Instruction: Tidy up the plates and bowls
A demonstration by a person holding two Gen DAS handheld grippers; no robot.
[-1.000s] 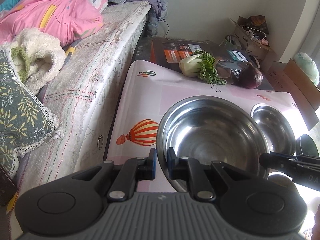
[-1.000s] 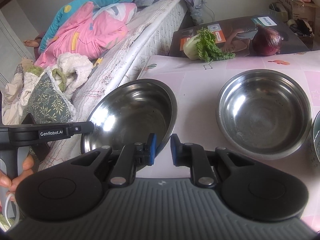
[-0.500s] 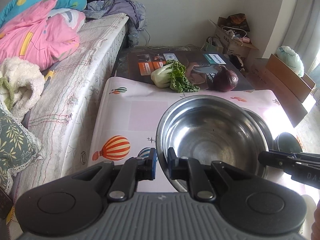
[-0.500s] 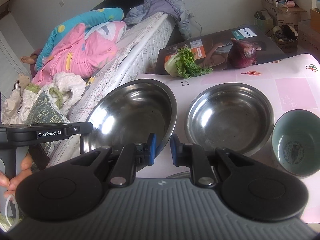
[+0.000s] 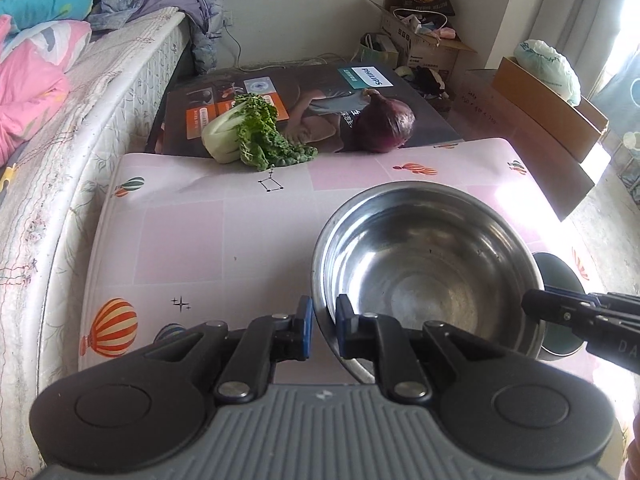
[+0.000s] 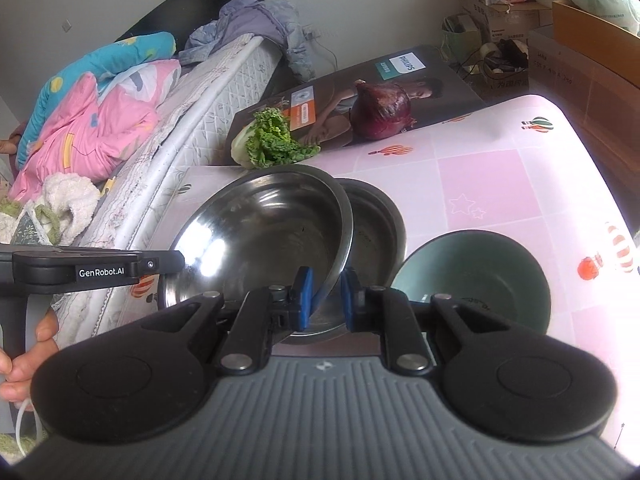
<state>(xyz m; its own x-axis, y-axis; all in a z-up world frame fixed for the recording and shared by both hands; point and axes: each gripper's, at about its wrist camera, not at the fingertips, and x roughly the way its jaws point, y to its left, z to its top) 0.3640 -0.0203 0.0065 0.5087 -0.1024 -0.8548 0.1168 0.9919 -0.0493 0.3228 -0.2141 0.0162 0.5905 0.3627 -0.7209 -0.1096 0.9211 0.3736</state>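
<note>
I hold a large steel bowl (image 5: pixel 428 272) (image 6: pixel 264 232) above the pink table (image 5: pixel 200 240) with both grippers. My left gripper (image 5: pixel 322 320) is shut on its near left rim; in the right wrist view it (image 6: pixel 176 260) reaches in from the left. My right gripper (image 6: pixel 326 296) is shut on the opposite rim, and the left wrist view shows it (image 5: pixel 560 308) at the right. A second steel bowl (image 6: pixel 376 228) rests on the table, partly covered by the held one. Beside it stands a green ceramic bowl (image 6: pixel 472 276) (image 5: pixel 558 270).
A bok choy (image 5: pixel 248 136) and a red onion (image 5: pixel 386 124) lie at the table's far edge against a flat printed box (image 5: pixel 320 92). A bed (image 5: pixel 80 120) with bedding runs along the left. Cardboard boxes (image 5: pixel 540 96) stand at the right.
Both grippers carried the steel bowl to the right across the table. It now overlaps the second steel bowl, and the green bowl has come into view.
</note>
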